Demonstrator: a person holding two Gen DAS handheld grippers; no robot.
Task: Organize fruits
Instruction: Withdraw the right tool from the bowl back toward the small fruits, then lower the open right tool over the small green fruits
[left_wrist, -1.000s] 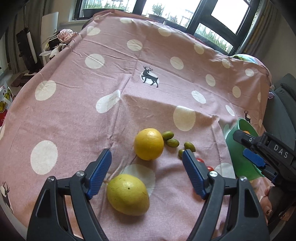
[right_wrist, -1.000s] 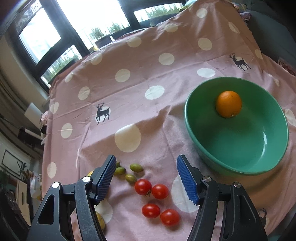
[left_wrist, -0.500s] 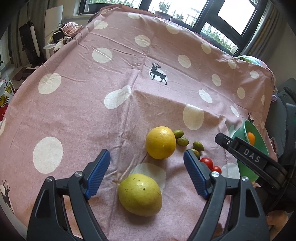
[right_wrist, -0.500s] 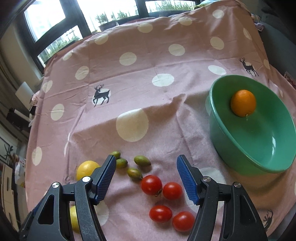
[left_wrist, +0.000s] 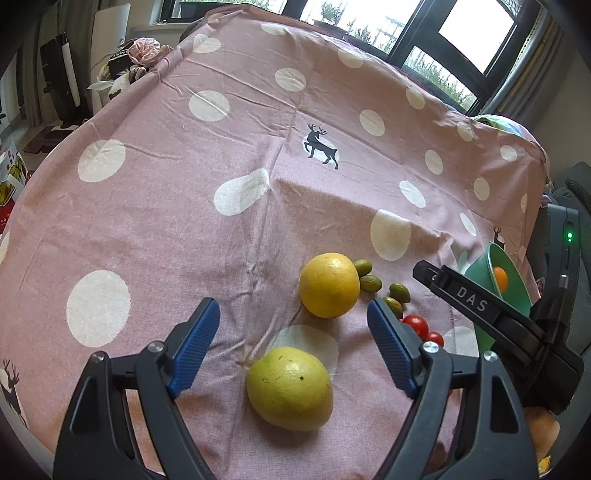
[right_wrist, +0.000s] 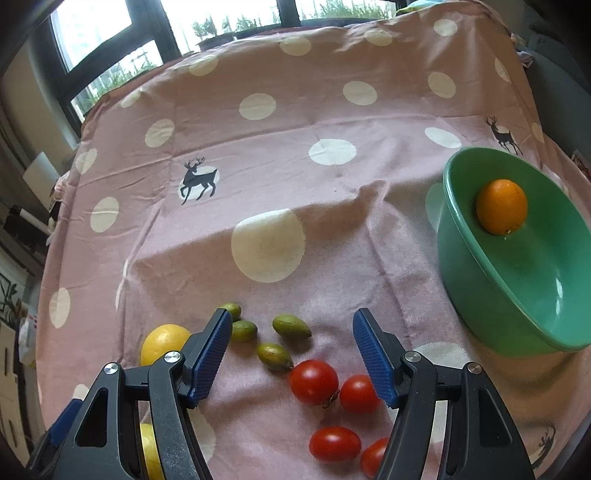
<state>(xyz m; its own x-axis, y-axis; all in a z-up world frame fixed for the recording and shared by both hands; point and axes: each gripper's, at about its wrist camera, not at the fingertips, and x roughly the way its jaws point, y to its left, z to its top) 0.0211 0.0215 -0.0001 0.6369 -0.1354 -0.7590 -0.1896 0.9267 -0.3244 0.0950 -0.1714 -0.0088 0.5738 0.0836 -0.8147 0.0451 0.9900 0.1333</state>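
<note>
My left gripper hangs open above a pale yellow lemon that lies just nearer than its fingertips; a rounder yellow citrus sits beyond. Several small green fruits and red tomatoes lie to the right. In the right wrist view my right gripper is open over the green fruits and the cherry tomatoes, touching none. The green bowl at the right holds one orange. The yellow citrus peeks out left of the finger.
A pink cloth with white dots and deer prints covers the table. The right gripper's black body reaches in at the right of the left wrist view. Windows stand beyond the far edge; clutter lies off the left corner.
The right gripper swung left, away from the bowl, and lowered over the tomatoes and green fruits. The left view shifted slightly, so the lemon now sits more centred between its fingers.
</note>
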